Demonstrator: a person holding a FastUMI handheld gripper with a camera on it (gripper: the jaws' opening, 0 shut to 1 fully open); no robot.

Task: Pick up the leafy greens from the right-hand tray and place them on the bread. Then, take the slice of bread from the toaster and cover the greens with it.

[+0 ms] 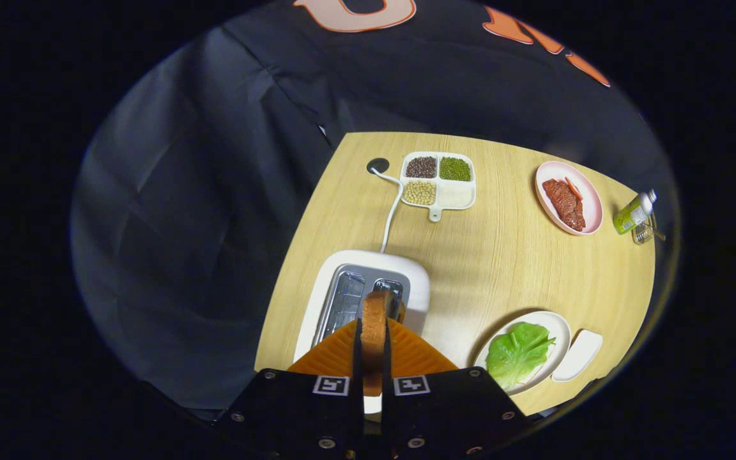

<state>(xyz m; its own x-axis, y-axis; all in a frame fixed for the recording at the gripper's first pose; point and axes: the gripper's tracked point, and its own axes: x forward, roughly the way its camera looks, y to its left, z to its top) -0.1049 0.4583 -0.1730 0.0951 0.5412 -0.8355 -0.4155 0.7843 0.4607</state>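
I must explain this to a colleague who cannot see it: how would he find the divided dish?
On the wooden table, follow the white cable away from the toaster, beyond the hand-held gripper shut on bread. The divided dish lies beside it, the one dish holding beans.

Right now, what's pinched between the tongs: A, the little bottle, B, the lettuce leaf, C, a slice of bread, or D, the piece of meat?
C: both fingers of the tongs press on the slice of bread held edge-up just above the toaster, while the lettuce leaf lies on the white plate.
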